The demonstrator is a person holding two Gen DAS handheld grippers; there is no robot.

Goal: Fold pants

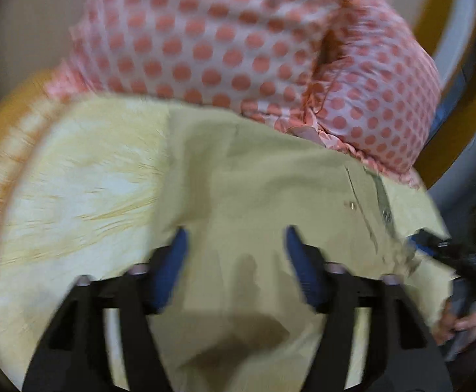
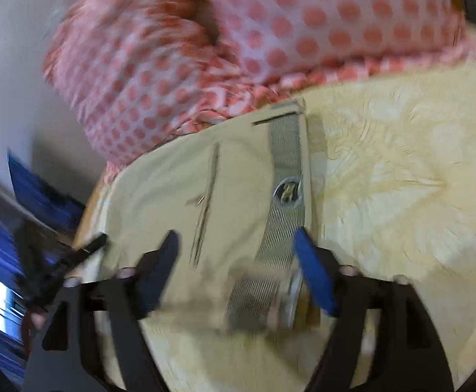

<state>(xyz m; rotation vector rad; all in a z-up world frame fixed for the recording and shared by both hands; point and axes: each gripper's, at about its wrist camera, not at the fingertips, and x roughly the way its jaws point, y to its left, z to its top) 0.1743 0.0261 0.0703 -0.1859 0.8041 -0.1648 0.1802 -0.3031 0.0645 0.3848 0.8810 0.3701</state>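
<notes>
The pants (image 1: 254,189) are pale khaki and lie flat on a yellow bedspread (image 1: 74,179). My left gripper (image 1: 234,238) is open just above the cloth, holding nothing. In the right wrist view the waist end of the pants (image 2: 172,189) shows a grey woven belt (image 2: 283,170) with a round metal buckle (image 2: 288,191). My right gripper (image 2: 234,241) is open over the belt, empty. The other gripper's black tip shows at the pants' right edge (image 1: 443,248) and at the left edge (image 2: 91,245). Both views are motion-blurred.
A pillow with pink cover and red dots (image 1: 238,42) lies just beyond the pants; it also fills the top of the right wrist view (image 2: 238,49). The yellow bedspread (image 2: 401,179) extends right. A blue object (image 2: 35,189) sits off the bed's left side.
</notes>
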